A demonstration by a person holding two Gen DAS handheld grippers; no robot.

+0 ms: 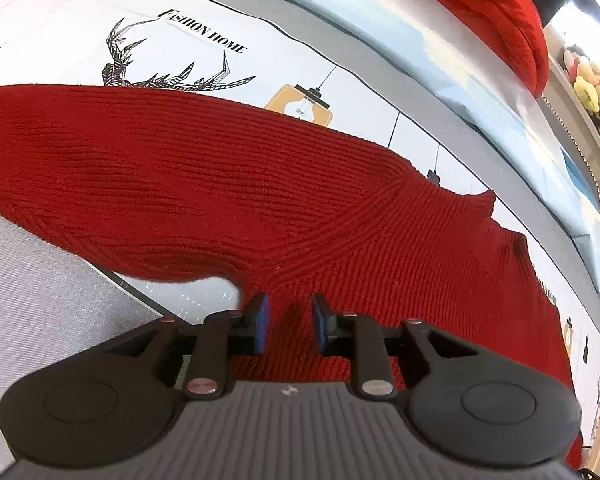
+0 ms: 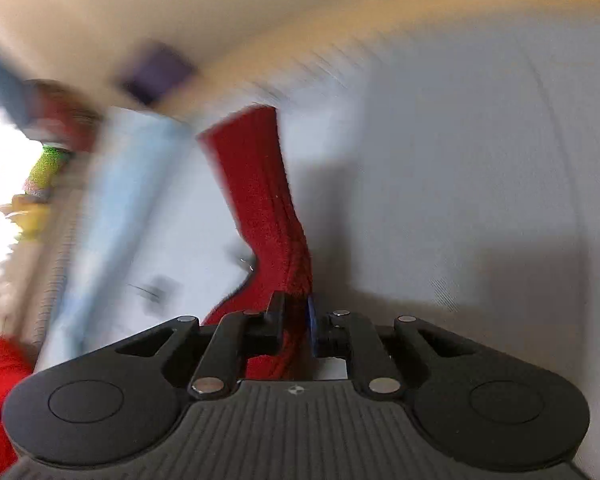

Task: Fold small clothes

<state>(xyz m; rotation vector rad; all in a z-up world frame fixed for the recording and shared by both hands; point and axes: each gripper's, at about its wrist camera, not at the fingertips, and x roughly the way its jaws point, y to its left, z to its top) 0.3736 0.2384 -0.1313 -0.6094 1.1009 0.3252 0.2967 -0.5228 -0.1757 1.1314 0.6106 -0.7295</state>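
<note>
Left gripper [image 1: 288, 326] hung open over the red knit sweater [image 1: 260, 200], pads apart just past the armpit, likely lining up a pinch. Sweater lay flat on the printed bed sheet [image 1: 188, 44]. Right gripper [image 2: 296, 324] was clamped on the sweater's sleeve [image 2: 260, 200], lifting it, probably to fold inward; view blurred.

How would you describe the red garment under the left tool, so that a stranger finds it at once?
Look at the printed sheet with the black deer drawing and the words FASHION HOME. On it lies the red sweater, spread flat, its sleeve reaching left. Ribbed knit and a high collar set it apart from the smooth red item farther back.
</note>
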